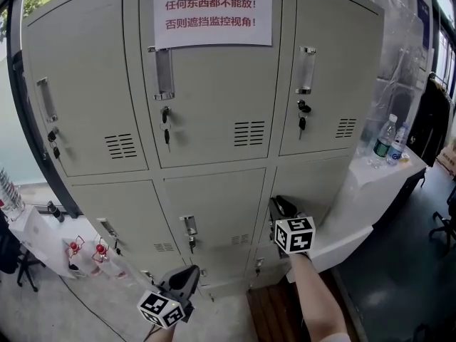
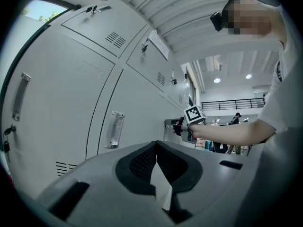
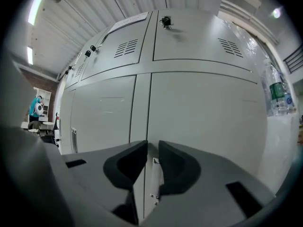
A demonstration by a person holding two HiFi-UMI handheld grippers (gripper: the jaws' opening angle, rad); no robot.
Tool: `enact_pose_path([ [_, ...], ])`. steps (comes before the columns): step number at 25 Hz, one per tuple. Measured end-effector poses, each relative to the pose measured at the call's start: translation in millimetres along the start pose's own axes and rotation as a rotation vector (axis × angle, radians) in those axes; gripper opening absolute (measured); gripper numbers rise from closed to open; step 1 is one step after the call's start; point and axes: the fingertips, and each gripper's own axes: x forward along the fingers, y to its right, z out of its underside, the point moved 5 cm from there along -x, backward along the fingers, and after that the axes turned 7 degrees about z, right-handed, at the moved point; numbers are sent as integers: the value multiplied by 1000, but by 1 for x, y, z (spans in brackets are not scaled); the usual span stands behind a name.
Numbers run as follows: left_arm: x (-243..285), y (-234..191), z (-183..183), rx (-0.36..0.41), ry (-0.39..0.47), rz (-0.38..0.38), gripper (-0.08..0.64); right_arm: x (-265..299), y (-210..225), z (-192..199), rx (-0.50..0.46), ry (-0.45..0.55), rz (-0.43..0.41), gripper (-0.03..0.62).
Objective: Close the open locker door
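Observation:
A bank of grey lockers (image 1: 214, 120) fills the head view. My right gripper (image 1: 279, 205) is at the left edge of the right-hand middle-row door (image 1: 317, 187), which looks about flush with its neighbours. In the right gripper view the right gripper (image 3: 152, 148) has its jaws a narrow gap apart. The door's silver handle (image 3: 154, 181) shows in that gap, with space left beside it. My left gripper (image 1: 191, 275) hangs low in front of the bottom row. In the left gripper view the left gripper (image 2: 156, 145) has its tips together and holds nothing. The right gripper (image 2: 179, 126) also shows there, against the lockers.
A paper notice (image 1: 212, 9) is taped across the top doors, and keys (image 1: 165, 123) hang in several locks. Water bottles (image 1: 385, 140) stand on a white ledge (image 1: 356, 198) to the right. An office chair (image 1: 445, 226) is at far right, and red-capped items (image 1: 85, 251) are on the floor at left.

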Motion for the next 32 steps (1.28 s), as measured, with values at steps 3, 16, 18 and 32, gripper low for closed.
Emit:
enact_pose_path([
  [3,2,2,-1,1,5,7,8,-1,0,0,-4,-5,2,74],
  [16,2,12,-7,2,16,77,8,-121,-33,49,58,0,29,69],
  [18,1,14,-9,3,17,86,8,-147,-37,61,78,2,57,44],
  [32,-15,37,-9,11,21,130,8,-220,-61,87,122,-6,117,11],
])
